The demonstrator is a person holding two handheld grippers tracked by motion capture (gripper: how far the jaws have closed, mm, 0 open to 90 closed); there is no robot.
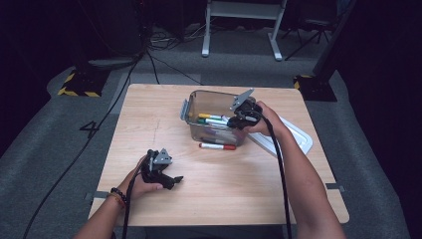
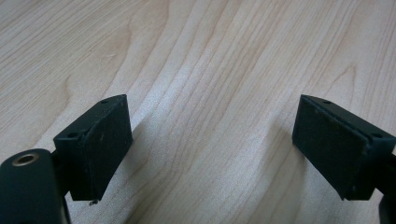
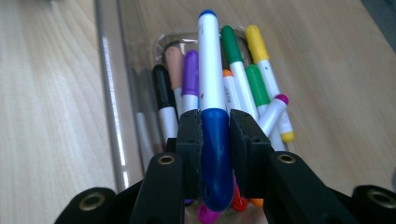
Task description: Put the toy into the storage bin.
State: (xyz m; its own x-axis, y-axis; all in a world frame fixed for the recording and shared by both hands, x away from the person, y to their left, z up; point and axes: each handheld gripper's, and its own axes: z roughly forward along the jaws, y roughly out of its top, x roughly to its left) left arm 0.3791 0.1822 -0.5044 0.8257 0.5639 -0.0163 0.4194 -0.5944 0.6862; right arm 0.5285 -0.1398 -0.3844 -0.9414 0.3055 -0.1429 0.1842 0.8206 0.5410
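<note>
A clear plastic box (image 1: 191,107) stands at the middle of the wooden table and holds several coloured markers (image 1: 211,119). My right gripper (image 1: 238,121) reaches into it from the right, shut on a blue marker (image 3: 212,116) that points along the jaws above the other markers (image 3: 243,88) in the box. A red marker (image 1: 217,146) lies on the table just in front of the box. My left gripper (image 1: 175,180) rests near the front left of the table, open, with bare wood (image 2: 210,140) between its pads (image 2: 100,140).
The box's white lid (image 1: 298,137) lies on the table to the right of the box, partly behind my right hand. Cables trail across the grey floor behind the table, near a white stand (image 1: 239,20) and two striped black bases (image 1: 79,82).
</note>
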